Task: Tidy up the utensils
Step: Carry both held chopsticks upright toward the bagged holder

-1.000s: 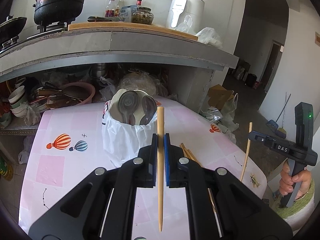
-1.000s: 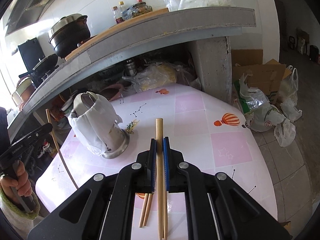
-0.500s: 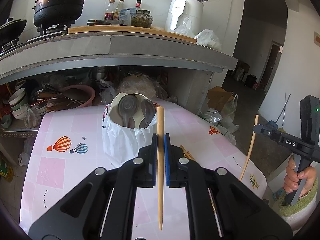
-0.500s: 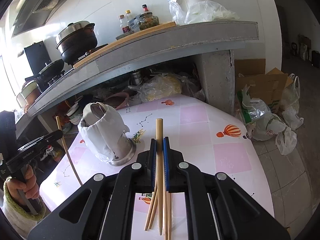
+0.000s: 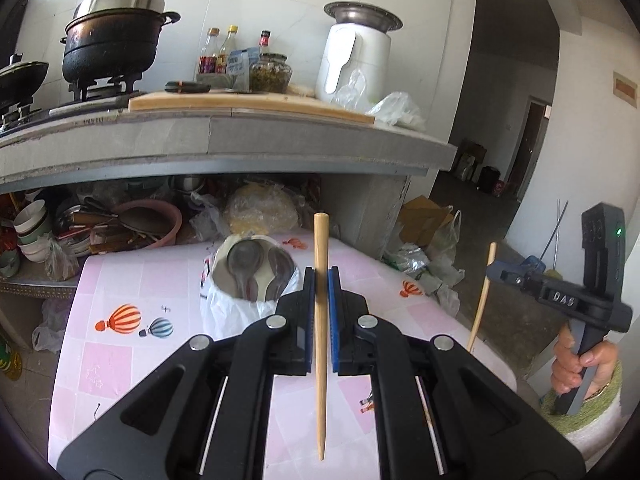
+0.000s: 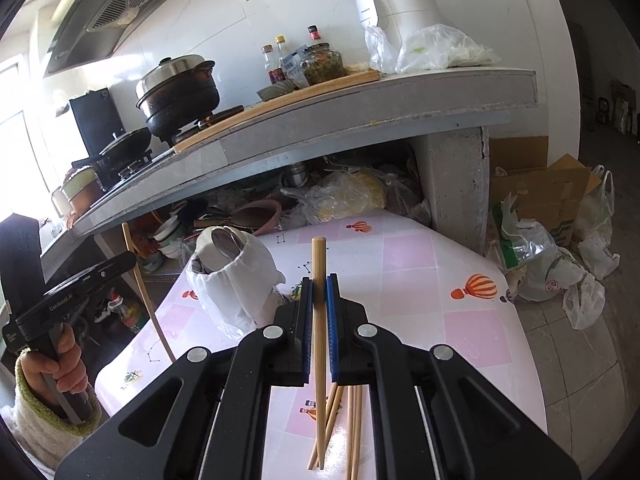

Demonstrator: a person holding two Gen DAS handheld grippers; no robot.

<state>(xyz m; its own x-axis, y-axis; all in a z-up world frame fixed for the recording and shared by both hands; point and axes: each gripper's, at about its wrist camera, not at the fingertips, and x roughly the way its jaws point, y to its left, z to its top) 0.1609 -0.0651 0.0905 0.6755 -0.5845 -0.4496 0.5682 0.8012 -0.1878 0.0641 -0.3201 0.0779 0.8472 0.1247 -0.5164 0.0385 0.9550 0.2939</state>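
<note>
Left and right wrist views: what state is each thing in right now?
Left gripper: shut on a wooden chopstick, held upright.
Right gripper: shut on another wooden chopstick.
Bag-wrapped metal utensil holder: upright, holding spoons.
Loose chopsticks: lying flat on the pink balloon-print table.
Black lidded pot: covered.

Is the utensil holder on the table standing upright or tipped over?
Upright. The bag-wrapped utensil holder stands on the table with its mouth facing up, and spoons stand inside it.
</note>
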